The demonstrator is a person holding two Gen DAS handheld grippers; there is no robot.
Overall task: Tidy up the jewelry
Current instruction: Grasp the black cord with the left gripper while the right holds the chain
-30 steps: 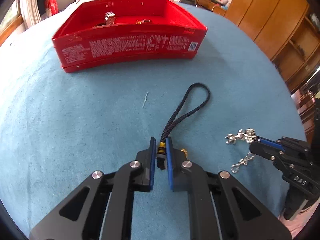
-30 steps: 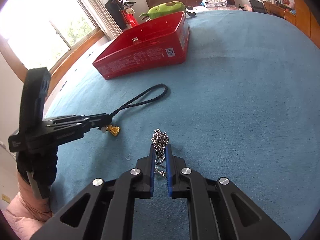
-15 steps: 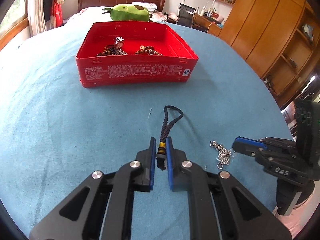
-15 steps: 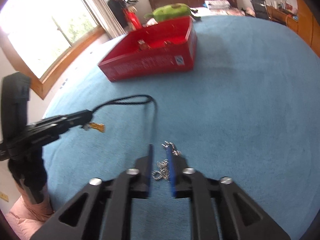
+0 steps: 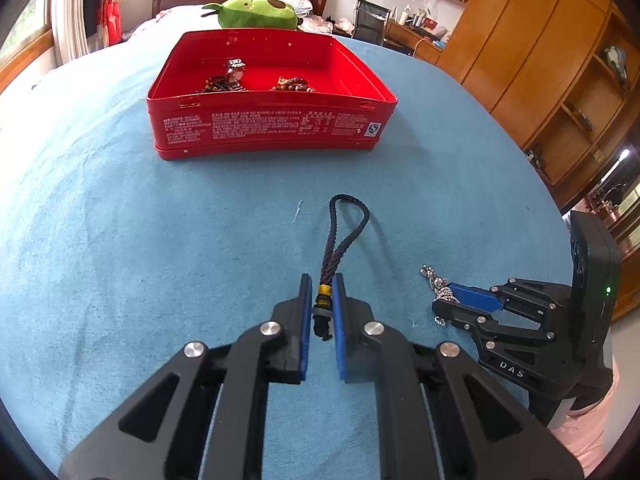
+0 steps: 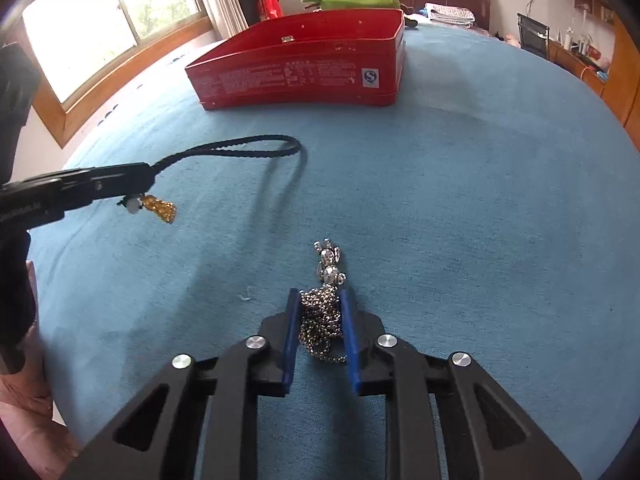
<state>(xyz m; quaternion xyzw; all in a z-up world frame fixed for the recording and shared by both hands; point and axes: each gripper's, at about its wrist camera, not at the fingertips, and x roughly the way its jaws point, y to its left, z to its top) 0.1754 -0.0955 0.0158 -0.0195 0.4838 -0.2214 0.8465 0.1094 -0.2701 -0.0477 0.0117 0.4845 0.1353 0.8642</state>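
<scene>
While beaded pieces already lie in the open red metal tin (image 5: 272,128), the left hand-held gripper (image 5: 322,312) clamps a dark braided cord charm (image 5: 340,236); the right hand-held gripper (image 6: 320,320), jaws just closing, brackets a silver ball chain (image 6: 322,312) on the blue surface (image 6: 480,220); both remain to be boxed

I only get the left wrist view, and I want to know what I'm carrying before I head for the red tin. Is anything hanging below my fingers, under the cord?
Observer: Yes. The right wrist view shows a gold charm dangling from the black cord, just under the tip of the left gripper.
Operator: And on the other side, is the chain really between the fingers, or only beside them?
Observer: Between them. The silver chain is bunched in the gap of the right gripper and touches both blue pads. The jaws have just been closing on it.
</scene>
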